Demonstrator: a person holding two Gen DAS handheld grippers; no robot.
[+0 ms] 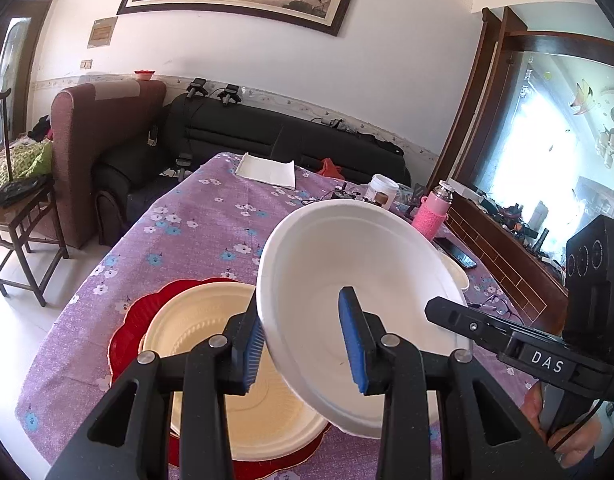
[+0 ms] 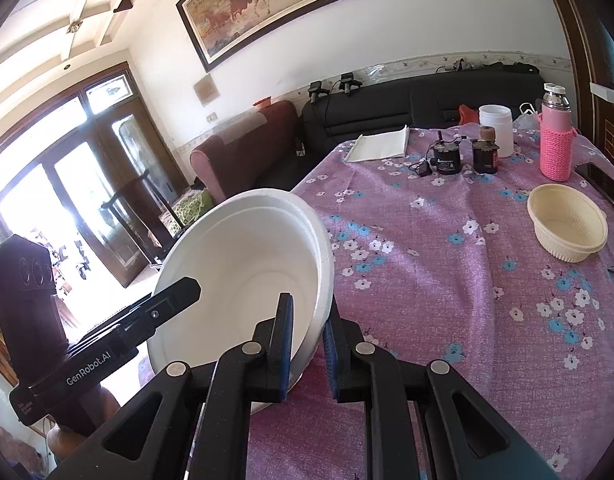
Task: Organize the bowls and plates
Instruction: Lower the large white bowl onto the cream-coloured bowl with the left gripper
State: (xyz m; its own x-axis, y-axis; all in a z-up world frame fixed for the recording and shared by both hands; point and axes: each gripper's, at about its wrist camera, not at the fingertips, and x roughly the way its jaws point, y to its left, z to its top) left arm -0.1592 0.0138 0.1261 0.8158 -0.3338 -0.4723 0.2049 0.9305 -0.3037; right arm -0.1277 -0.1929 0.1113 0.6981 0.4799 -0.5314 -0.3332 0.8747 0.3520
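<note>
Left gripper (image 1: 307,344): lower centre of left view, pointing down-forward, blue pads (image 1: 353,336) part-spread, straddling bowl (image 1: 359,280) rim; contact with pads unclear.
Right gripper (image 2: 307,346): lower centre of right view, pads nearly together, pinching opposite bowl wall.
Each gripper visible in other's view, at frame edge.
Hand (image 1: 563,428) wraps right handle, lower right of left view.
</note>
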